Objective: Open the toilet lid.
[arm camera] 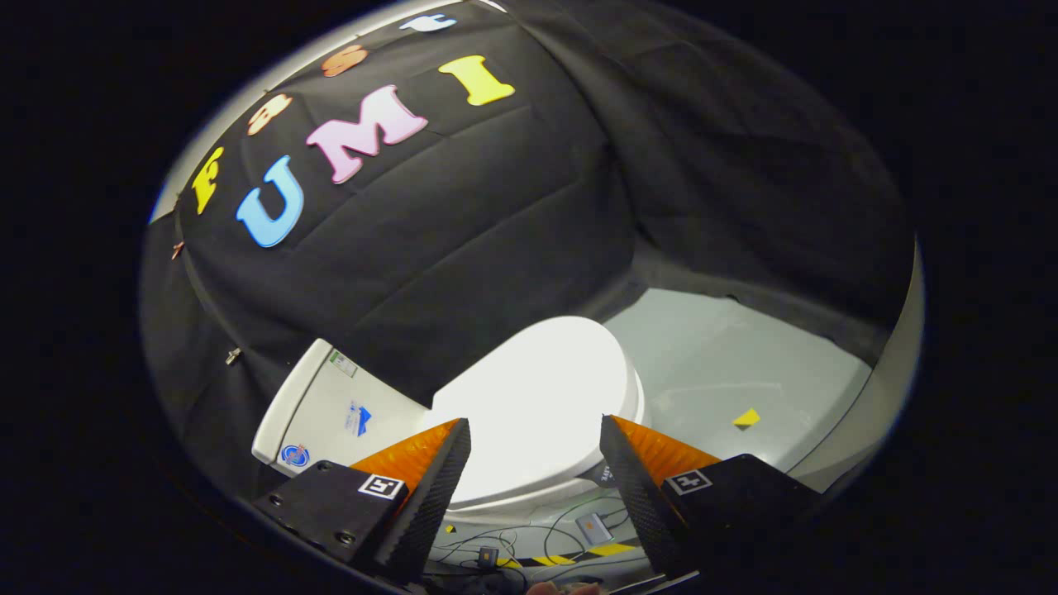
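Note:
A white toilet stands ahead of me with its lid [541, 397] down flat over the bowl. Its white tank [331, 409] rises to the left of the lid, against the black cloth wall, with small stickers on its side. My gripper [536, 446] hovers above the near part of the lid, apart from it. The two fingers stand wide apart with the lid showing between them and nothing held.
Pale grey floor [727, 372] spreads to the right of the toilet, with a small yellow marker [746, 418] on it. Cables and a yellow-black tape strip [579, 552] lie on the floor below the fingers. Black cloth walls close in behind and to the right.

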A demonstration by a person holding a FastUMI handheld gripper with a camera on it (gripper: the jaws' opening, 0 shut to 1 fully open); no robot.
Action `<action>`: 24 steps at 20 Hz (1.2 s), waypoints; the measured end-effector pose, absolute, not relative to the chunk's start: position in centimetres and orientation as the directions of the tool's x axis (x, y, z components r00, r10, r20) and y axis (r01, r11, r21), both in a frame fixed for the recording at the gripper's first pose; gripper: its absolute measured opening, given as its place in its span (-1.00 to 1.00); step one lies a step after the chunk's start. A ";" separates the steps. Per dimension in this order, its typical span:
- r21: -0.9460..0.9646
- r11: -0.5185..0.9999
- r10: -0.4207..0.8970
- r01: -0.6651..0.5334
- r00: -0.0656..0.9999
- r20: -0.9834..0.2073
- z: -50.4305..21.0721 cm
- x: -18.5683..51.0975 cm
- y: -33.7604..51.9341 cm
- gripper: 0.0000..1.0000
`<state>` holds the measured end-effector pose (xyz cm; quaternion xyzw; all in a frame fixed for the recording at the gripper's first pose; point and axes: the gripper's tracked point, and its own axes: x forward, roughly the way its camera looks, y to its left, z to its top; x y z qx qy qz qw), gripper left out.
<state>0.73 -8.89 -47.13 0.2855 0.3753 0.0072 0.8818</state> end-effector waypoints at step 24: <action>0.815 0.308 0.594 0.491 0.570 -0.568 -65.5 0.2 -8.5 -0.11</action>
